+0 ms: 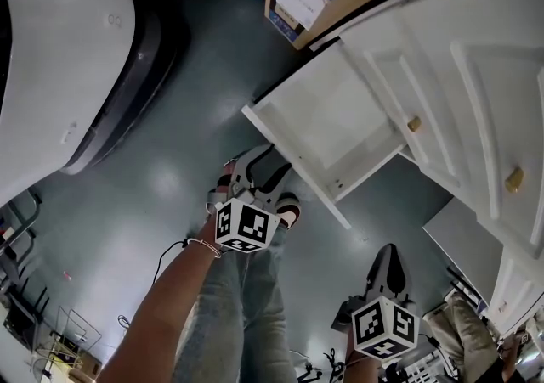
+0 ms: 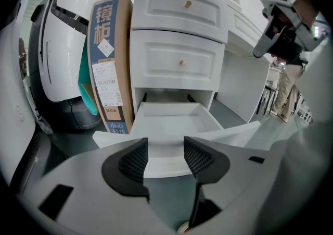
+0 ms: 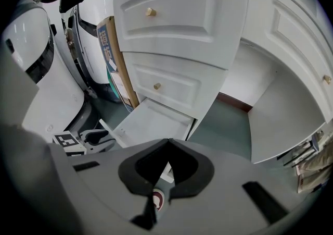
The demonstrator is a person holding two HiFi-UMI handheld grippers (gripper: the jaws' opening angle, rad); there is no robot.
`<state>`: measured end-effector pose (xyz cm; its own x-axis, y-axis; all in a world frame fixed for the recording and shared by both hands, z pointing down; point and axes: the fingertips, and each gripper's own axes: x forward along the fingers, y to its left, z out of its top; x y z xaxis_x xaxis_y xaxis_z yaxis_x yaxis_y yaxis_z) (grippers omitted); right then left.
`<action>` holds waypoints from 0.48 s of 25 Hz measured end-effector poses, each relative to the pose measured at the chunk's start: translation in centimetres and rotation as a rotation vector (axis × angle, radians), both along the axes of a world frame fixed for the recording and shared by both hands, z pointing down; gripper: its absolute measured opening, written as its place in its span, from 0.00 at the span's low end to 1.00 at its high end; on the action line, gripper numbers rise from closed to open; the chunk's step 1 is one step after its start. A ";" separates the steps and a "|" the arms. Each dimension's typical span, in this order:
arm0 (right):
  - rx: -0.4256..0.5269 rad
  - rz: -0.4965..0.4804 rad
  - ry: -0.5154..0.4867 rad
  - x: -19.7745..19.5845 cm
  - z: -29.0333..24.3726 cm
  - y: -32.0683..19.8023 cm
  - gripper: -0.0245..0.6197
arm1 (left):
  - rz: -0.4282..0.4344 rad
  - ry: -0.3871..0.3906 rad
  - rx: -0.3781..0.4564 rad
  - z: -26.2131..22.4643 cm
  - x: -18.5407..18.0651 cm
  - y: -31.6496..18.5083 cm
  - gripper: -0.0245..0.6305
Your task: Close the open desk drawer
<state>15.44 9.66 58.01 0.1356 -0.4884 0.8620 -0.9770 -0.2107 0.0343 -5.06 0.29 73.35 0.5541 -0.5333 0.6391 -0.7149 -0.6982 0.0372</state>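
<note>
The left gripper [image 2: 165, 150], its black ridged jaws standing apart with nothing between them, is hovering just in front of the shallow white wooden bottom drawer [image 2: 171, 116]. That drawer is jutting far out from the foot of a white panelled desk [image 2: 179, 15] with small brass knobs, low over the grey-green floor [image 1: 161, 177]. The right gripper [image 3: 167, 143], its jaws pressed together on nothing, is hanging off to the side, well apart from the drawer. The step in hand appears to be the approach to the drawer's front. It would go best with the left jaws laid square against the middle of the front panel and the push running straight along the slides, since pressure near one end is likely to skew the drawer and jam it. The drawer is showing a bare, clean interior with thin side walls and a front panel wider than the box behind it. No view is making clear whether it carries a knob. A tall brown-and-blue cardboard box [image 2: 109, 62] is leaning beside the desk, near the drawer's left corner.
</note>
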 end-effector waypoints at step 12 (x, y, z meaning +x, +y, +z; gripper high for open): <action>0.017 0.021 0.019 2.6 -0.1 -0.7 0.05 | -0.003 0.005 0.034 -0.1 2.7 -3.2 0.37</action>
